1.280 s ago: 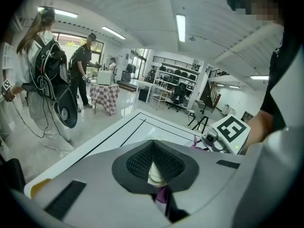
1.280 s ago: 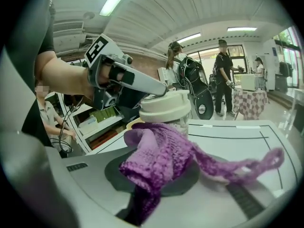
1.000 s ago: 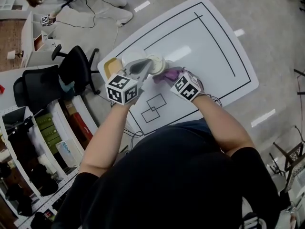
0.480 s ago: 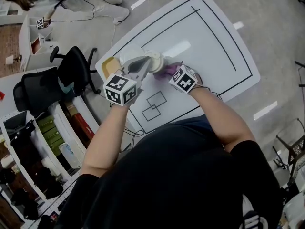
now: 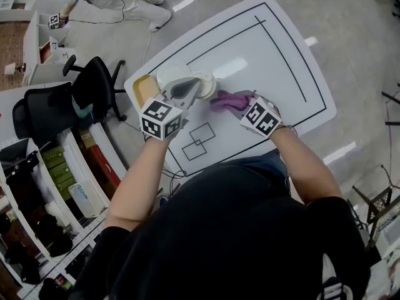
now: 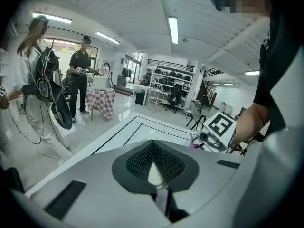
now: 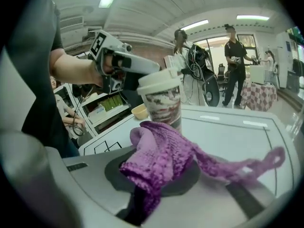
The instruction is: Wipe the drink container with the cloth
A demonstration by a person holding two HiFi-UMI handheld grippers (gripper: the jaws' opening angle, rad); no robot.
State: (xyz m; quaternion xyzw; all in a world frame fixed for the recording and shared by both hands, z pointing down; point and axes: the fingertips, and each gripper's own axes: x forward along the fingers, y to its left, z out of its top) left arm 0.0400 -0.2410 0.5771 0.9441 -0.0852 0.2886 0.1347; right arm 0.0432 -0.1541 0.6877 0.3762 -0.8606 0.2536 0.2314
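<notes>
The right gripper [image 5: 245, 108], clamped on the purple cloth [image 5: 228, 99], is pulling away from the cup [image 5: 205, 85] on the white table [image 5: 269, 49]; the left gripper [image 5: 189, 90] is pinching the cup's top, so wiping is likely pausing between strokes

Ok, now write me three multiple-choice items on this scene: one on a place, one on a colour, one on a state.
1. Where is the small yellow bowl?
A. on the white table, beside the patterned drink cup with a white lid
B. on the black office chair
C. on the floor

2. What colour is the knitted cloth?
A. green
B. purple
C. white

3. How is the drink cup?
A. lying on its side
B. lid off
C. upright, lid on, gripped by the left tongs

Answers:
1 A: the head view shows it at the table's edge next to the cup.
2 B: it shows purple in the right tongs.
3 C: the right gripper view shows it standing, lidded, held near its rim.
</notes>
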